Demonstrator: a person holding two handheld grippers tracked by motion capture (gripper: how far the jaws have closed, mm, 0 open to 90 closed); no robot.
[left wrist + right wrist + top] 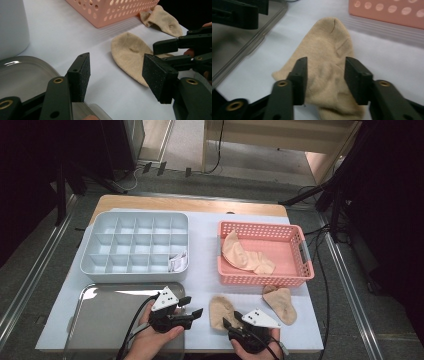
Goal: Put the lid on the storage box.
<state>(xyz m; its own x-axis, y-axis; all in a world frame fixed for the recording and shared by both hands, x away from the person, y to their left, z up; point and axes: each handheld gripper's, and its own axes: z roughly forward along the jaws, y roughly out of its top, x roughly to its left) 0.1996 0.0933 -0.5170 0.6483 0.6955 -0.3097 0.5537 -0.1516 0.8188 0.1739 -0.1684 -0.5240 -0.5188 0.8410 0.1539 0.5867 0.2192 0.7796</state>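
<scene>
A beige sock lies flat on the white mat near the front edge. My right gripper hangs over its near end, open, one jaw on each side of the sock and the pads clear of the fabric. My left gripper stands open and empty at the right rim of the metal tray, pointing toward the sock. A second beige sock lies to the right, just in front of the pink basket.
The pink basket holds another beige sock. A white divided organizer stands at the back left with a white item in its front right cell. Black cables trail from both grippers toward the table's front edge.
</scene>
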